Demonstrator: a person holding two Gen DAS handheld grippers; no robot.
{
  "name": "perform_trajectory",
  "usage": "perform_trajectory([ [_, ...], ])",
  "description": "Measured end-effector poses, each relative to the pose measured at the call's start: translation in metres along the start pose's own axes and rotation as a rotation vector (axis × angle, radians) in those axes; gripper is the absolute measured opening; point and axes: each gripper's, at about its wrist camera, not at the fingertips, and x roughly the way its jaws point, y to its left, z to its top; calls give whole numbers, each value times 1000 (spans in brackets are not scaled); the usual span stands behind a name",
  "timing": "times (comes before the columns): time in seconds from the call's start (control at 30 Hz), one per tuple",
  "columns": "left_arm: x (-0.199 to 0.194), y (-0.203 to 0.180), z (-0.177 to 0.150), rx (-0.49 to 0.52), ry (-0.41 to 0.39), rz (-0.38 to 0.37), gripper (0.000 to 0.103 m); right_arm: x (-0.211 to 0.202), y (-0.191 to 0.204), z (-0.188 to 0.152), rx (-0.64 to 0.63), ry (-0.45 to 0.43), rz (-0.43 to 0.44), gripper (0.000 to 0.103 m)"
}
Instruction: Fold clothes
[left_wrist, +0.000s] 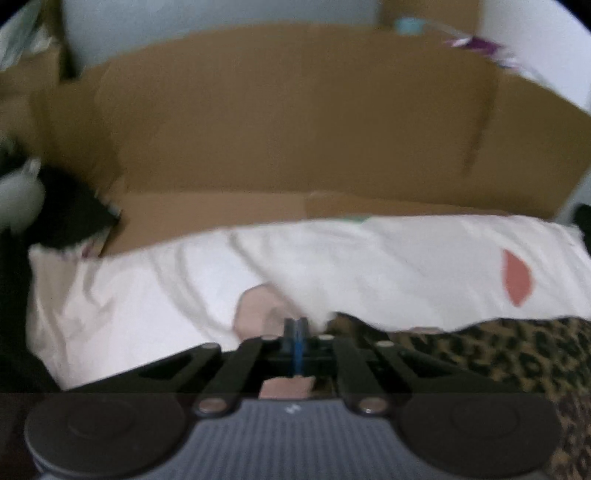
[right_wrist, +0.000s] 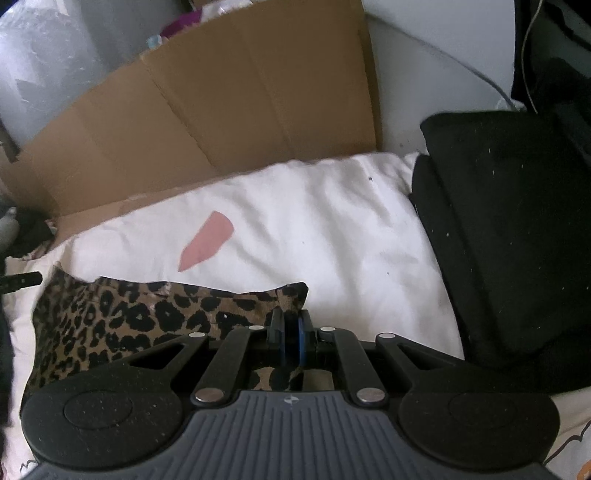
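A leopard-print garment (right_wrist: 129, 314) lies flat on a white bed cover (right_wrist: 332, 229). My right gripper (right_wrist: 291, 321) is shut on its far right corner, and the printed cloth shows between the blue pads and below them. In the blurred left wrist view the same garment (left_wrist: 498, 354) fills the lower right. My left gripper (left_wrist: 295, 328) is shut just left of the garment's edge, over the white cover (left_wrist: 147, 295) and a pale pink patch (left_wrist: 258, 306). No cloth shows between its fingers.
A flattened cardboard sheet (right_wrist: 221, 110) leans behind the cover, also in the left wrist view as cardboard (left_wrist: 295, 129). A black padded cushion (right_wrist: 509, 229) lies at the right. The cover bears a pink mark (right_wrist: 207, 240). Dark clutter (left_wrist: 70, 218) sits at the far left.
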Motion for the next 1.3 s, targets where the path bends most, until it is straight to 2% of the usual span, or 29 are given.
perform_trajectory([
  [0.13,-1,7,-2,-21,1,-4,0,13,0,1,0,24,-1,5],
  [0.33,-27,-8,2,17,-51,-68,5,15,-3,4,27,28,-8,10],
  [0.4,-36,-20,3,42,-69,-105,8,8,-2,4,23,6,-21,15],
  [0.5,-43,-47,0,91,-52,-206,10,-4,3,6,-12,-34,-27,26],
  [0.57,-46,-69,-7,158,-50,-260,12,-12,10,7,-34,-60,-9,26],
  [0.67,-48,-98,-18,262,-62,-292,13,-20,30,4,-104,-86,22,26],
  [0.77,-45,-113,-26,280,-58,-343,14,-23,54,-3,-188,-87,88,26],
  [0.93,-39,-125,-31,274,-52,-359,18,-20,82,-17,-263,-57,169,26],
  [1.0,-40,-130,-33,285,-57,-365,27,-17,89,-21,-278,-49,175,27],
  [1.07,-42,-138,-35,314,-63,-369,38,-14,94,-24,-286,-46,174,34],
  [1.1,-41,-141,-37,333,-62,-363,39,-13,97,-25,-289,-47,172,37],
  [1.3,-25,-143,-40,362,-36,-343,42,1,104,-28,-366,-39,145,38],
])
